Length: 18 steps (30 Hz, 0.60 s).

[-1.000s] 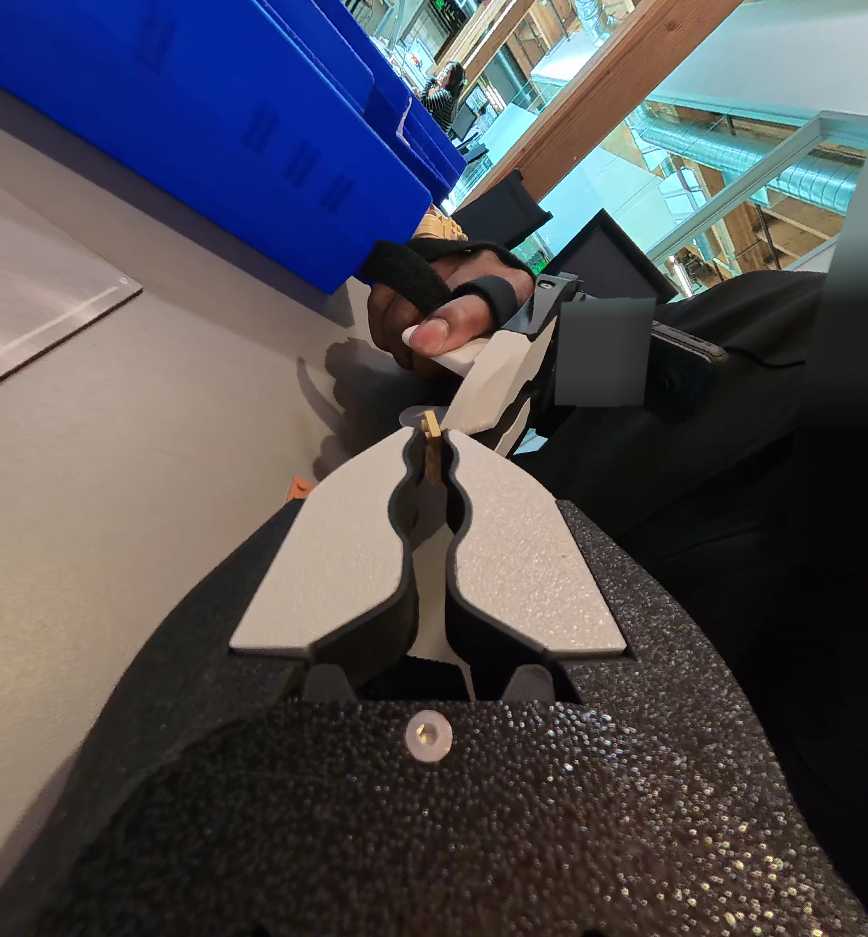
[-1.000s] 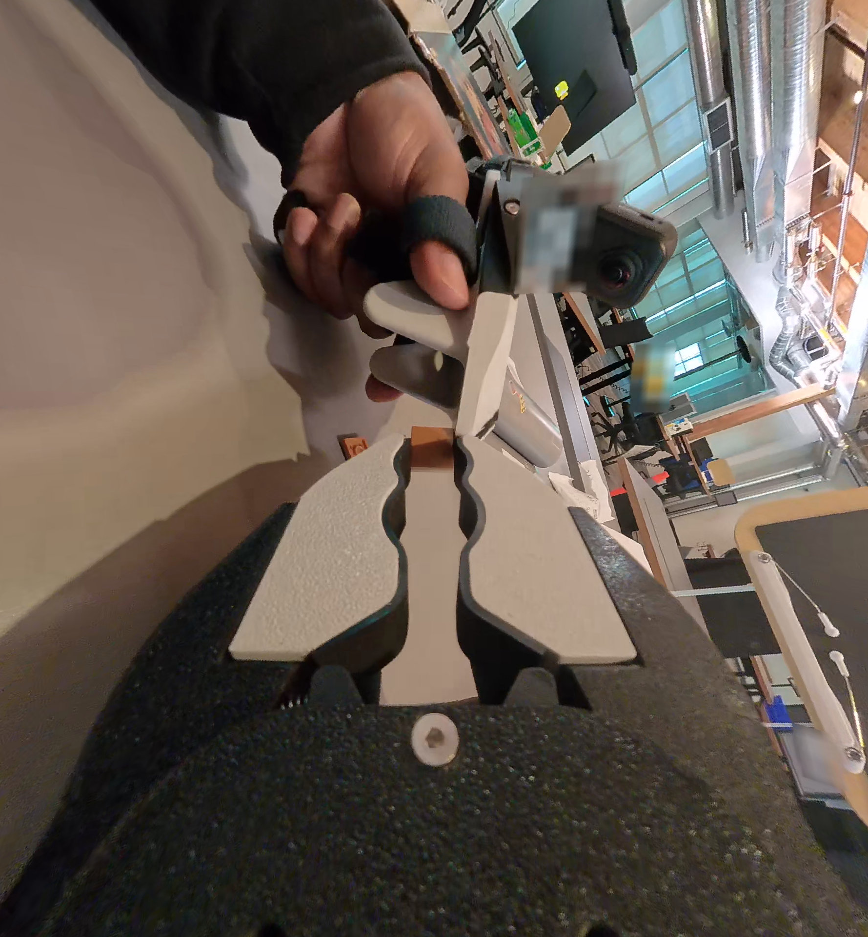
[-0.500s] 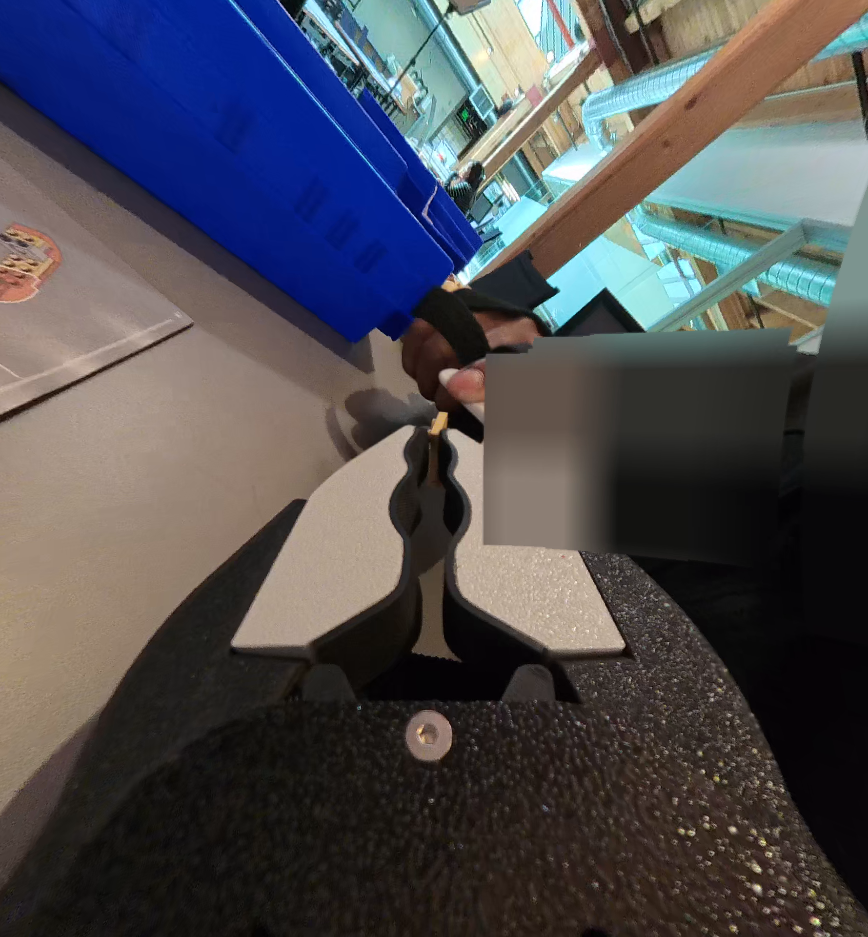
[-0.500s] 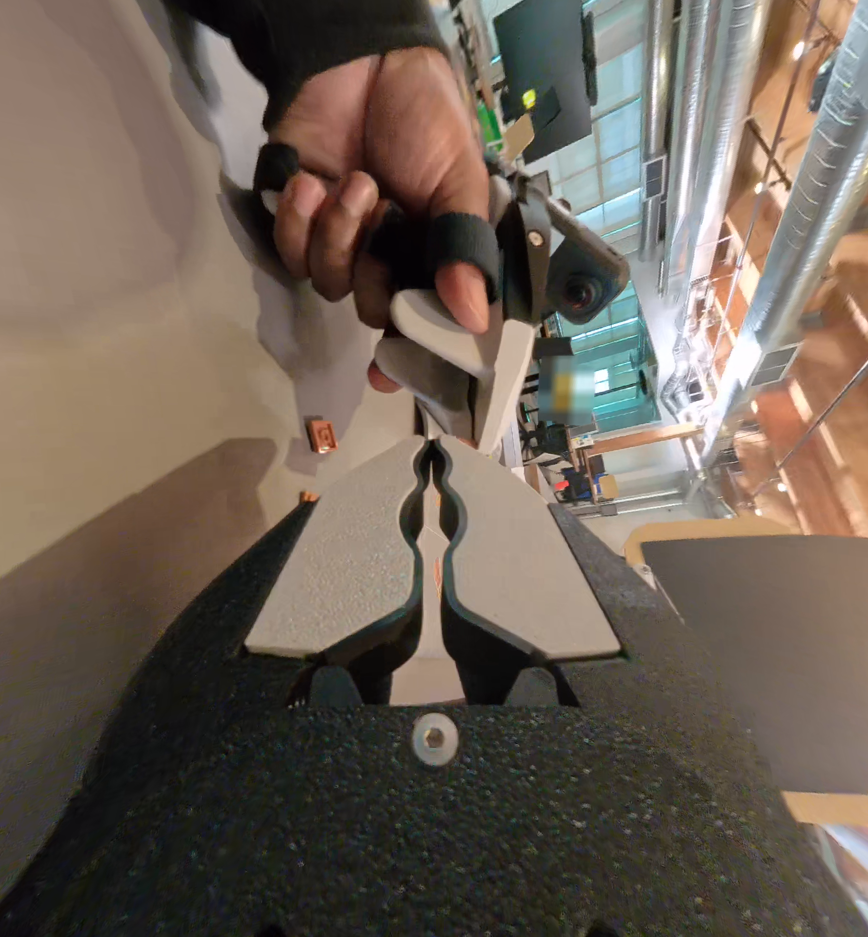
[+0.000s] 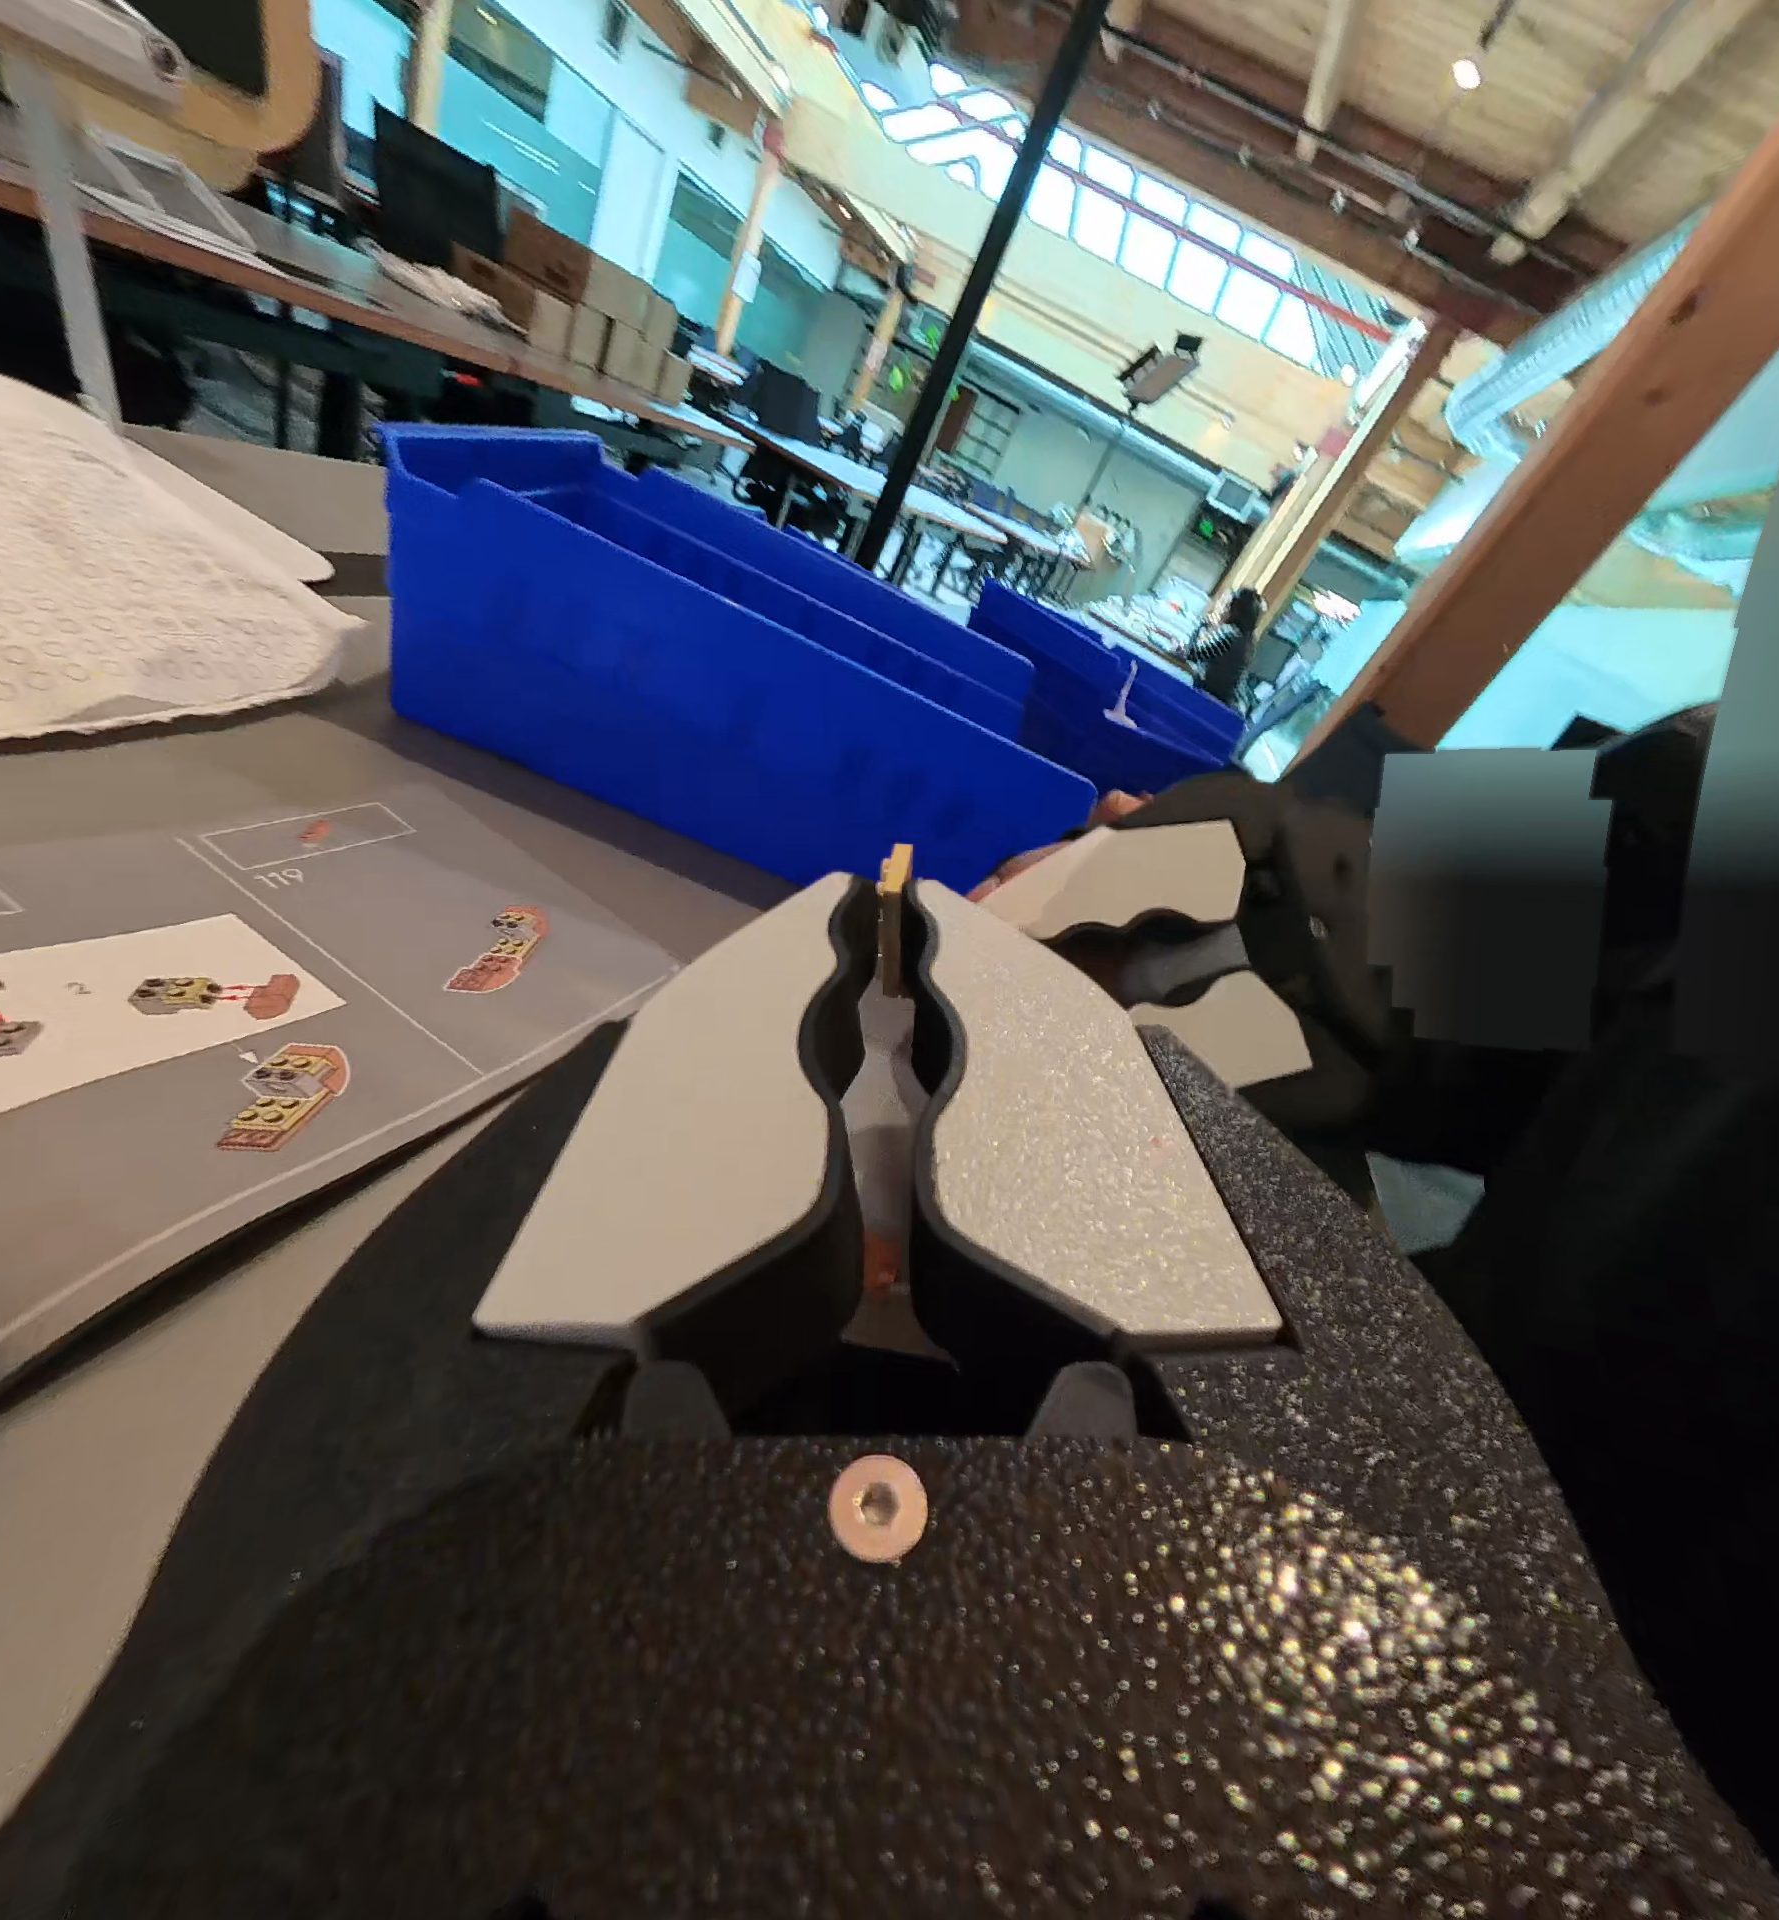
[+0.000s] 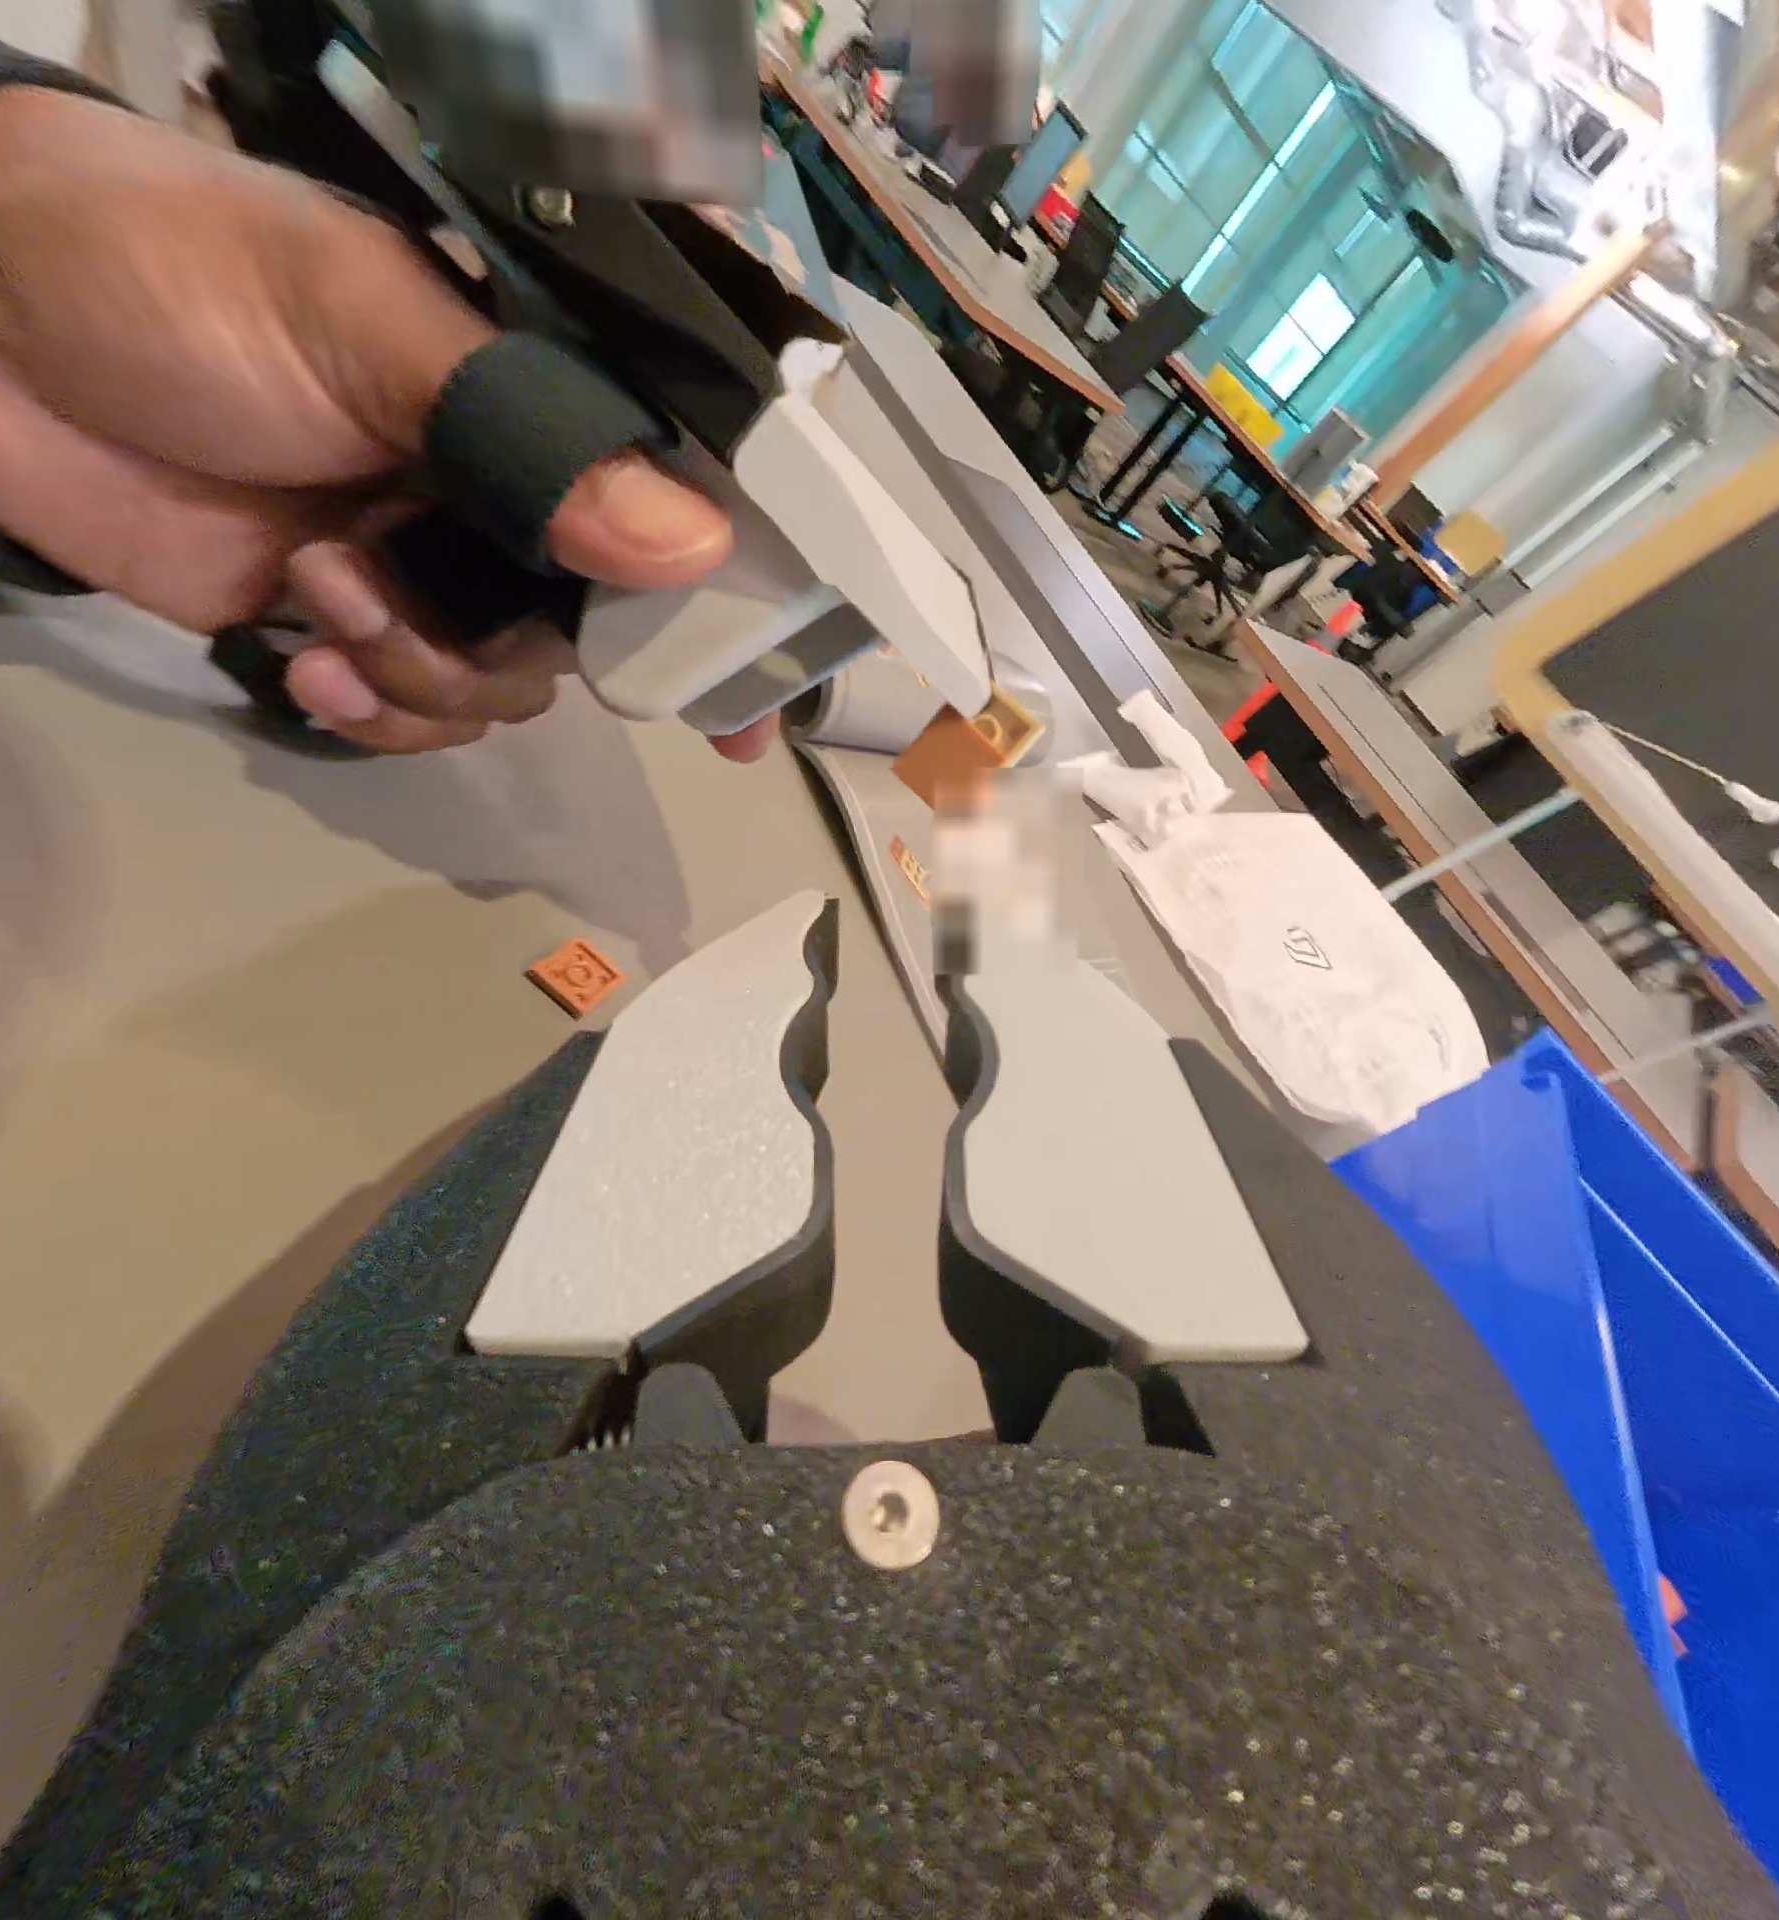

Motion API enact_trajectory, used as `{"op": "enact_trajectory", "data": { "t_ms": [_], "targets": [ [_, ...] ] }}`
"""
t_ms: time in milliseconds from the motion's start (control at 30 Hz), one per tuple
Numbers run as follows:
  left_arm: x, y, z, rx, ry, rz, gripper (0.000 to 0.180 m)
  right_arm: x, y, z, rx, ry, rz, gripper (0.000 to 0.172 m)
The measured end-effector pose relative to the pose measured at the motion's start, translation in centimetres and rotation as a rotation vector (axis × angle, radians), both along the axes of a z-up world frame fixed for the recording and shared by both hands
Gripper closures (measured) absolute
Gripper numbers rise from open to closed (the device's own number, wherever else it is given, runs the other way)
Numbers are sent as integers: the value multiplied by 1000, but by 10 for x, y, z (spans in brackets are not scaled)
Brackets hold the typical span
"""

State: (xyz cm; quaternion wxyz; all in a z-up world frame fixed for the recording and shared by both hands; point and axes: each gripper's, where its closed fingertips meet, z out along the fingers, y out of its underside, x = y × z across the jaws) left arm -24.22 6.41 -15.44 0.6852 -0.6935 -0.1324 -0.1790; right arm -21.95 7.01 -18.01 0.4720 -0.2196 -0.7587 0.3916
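**Left claw pinching tan plate, right claw parted and bare**

Left wrist view, left to right:
- White perforated paper sheet point(image 5: 85, 603) at 10 o'clock, lying on grey table point(image 5: 137, 1455).
- Open instruction booklet point(image 5: 241, 1039) at 9 o'clock, brick diagrams on a grey page.
- Blue bins point(image 5: 719, 675) at 11 to 12 o'clock, side by side, beyond the booklet.
- Left gripper point(image 5: 895, 914) at centre: narrow, both fingertips pressed on a thin tan plate point(image 5: 897, 904) held edge-on, top corner poking above the tips.
- Right gripper's grey fingers point(image 5: 1124, 883) at 2 o'clock, just beside the left tips (blur patch over the body behind).

Right wrist view, left to right:
- Hand point(image 6: 241, 416) at 10 o'clock, gripping the left gripper's handle, black strap round the thumb.
- Small orange flat tile point(image 6: 575, 975) at 9 o'clock, lying loose on the table, just beside the near left fingertip.
- Right gripper point(image 6: 885, 987) at centre: parted, nothing between the pads, only table and booklet edge visible through the gap.
- Left gripper's tips at 12 o'clock, clamped on a tan-and-brown brick piece point(image 6: 978, 748) (same tan part, a brown block attached below), held off the table above the curled booklet page.
- White sheet at 2 o'clock, blue bin wall point(image 6: 1643, 1351) at 4 o'clock.
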Motion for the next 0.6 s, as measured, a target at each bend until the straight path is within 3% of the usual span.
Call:
{"op": "enact_trajectory", "data": {
  "t_ms": [133,267,600],
  "targets": [
    [1,5,-1,49,-81,81,176,-7,-1,-1,39,21,-88,147],
    [1,5,2,57,20,167,176,-13,4,5,7,21,-168,138],
    [6,9,-1,25,98,241,176,-16,3,14,13,57,-196,143]
  ]
}}
